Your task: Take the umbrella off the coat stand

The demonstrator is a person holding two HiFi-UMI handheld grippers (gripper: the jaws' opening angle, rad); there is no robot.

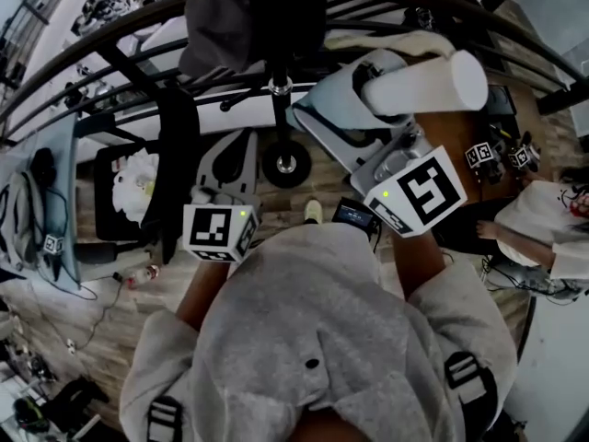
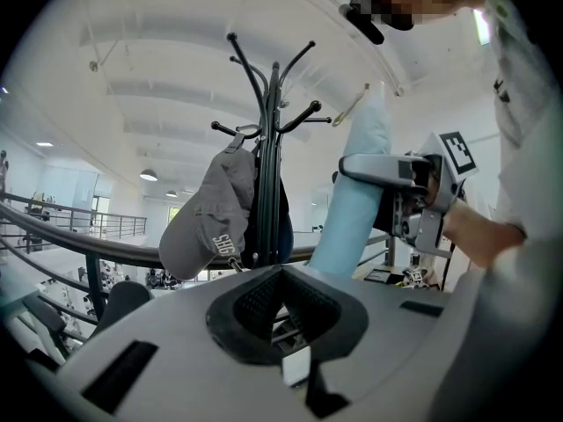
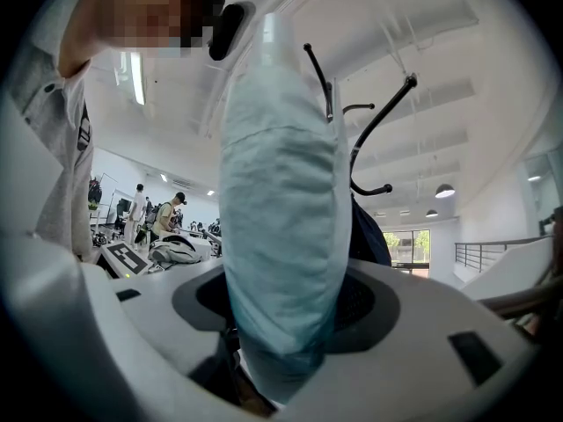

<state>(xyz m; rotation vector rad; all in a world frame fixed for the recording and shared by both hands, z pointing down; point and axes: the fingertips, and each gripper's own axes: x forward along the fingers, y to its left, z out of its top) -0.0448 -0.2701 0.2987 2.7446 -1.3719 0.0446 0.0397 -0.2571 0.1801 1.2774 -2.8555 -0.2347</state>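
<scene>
My head camera looked steeply down over my chest. Both gripper cameras looked level along their jaws, close to the coat stand (image 2: 274, 148), which they shared.

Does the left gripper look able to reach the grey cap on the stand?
Probably yes: the cap hangs straight ahead of the left gripper, nothing between; the umbrella is off to one side.

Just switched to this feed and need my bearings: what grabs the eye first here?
The pale blue folded umbrella, clamped in the right gripper, fills the middle of the right gripper view. Beside it stands the black coat stand, with a grey cap hanging on its left side in the left gripper view.
</scene>
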